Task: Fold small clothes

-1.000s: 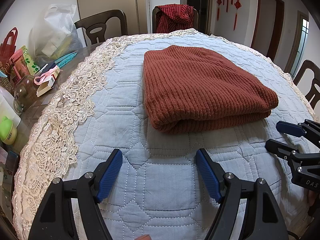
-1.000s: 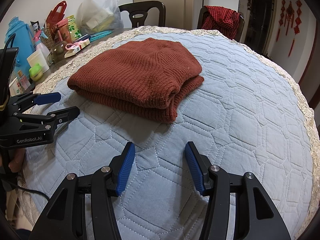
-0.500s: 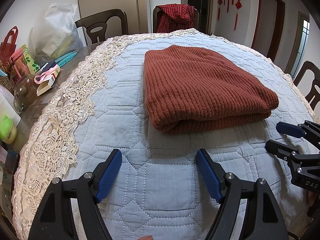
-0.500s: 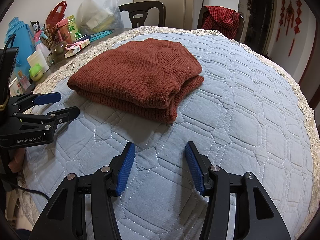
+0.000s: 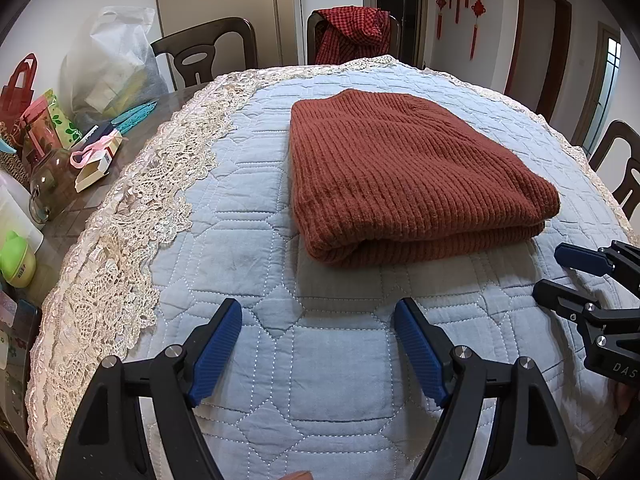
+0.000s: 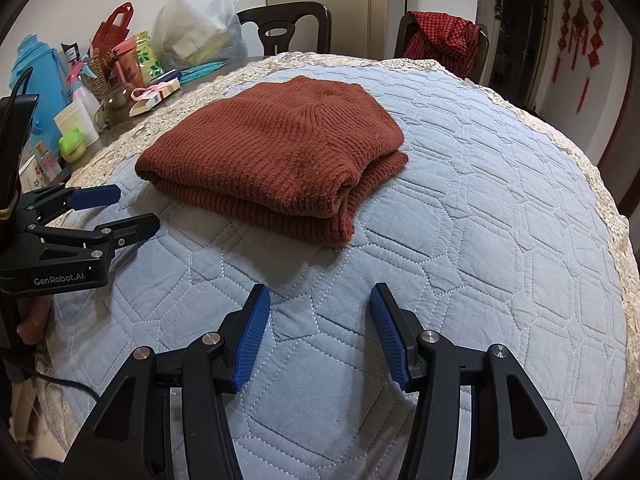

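A rust-red ribbed knit sweater (image 5: pixel 404 176) lies folded into a thick rectangle on the light blue quilted cover (image 5: pixel 328 360); it also shows in the right wrist view (image 6: pixel 276 156). My left gripper (image 5: pixel 318 316) is open and empty, hovering over the quilt short of the sweater's near folded edge. It shows at the left of the right wrist view (image 6: pixel 132 208). My right gripper (image 6: pixel 320 300) is open and empty, short of the sweater's near corner. It shows at the right edge of the left wrist view (image 5: pixel 556 268).
The quilt has a cream lace border (image 5: pixel 132 232). Left of it stand a glass jar (image 5: pixel 48 188), a green cup (image 5: pixel 18 260), gift bags and a white plastic bag (image 5: pixel 112 68). A blue thermos (image 6: pixel 36 76) stands there too. Dark chairs, one draped with red checked cloth (image 5: pixel 352 32), stand behind.
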Demonstrator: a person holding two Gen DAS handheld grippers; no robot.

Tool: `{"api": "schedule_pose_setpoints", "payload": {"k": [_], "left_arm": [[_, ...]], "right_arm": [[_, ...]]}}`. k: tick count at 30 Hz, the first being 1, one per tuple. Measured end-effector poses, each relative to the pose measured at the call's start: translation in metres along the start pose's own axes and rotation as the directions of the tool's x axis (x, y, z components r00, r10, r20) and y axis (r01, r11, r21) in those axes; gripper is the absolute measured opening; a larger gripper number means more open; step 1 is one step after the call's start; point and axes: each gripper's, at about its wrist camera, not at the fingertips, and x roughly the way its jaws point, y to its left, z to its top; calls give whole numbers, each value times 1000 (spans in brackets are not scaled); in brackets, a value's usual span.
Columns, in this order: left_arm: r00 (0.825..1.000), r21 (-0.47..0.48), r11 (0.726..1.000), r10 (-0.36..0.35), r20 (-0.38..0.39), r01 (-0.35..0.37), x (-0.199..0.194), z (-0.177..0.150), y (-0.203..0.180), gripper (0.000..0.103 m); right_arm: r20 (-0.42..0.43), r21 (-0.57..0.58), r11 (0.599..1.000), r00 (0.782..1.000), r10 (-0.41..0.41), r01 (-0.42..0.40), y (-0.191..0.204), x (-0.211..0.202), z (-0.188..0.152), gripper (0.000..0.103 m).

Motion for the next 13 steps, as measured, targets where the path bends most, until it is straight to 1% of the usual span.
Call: {"api": "schedule_pose_setpoints", "payload": {"k": [13], "left_arm": [[1000, -2, 1000, -3, -1, 3, 0, -1, 0, 81]], "right_arm": [[0, 3, 1000, 1000, 4, -4, 3, -1, 2, 53]]}}
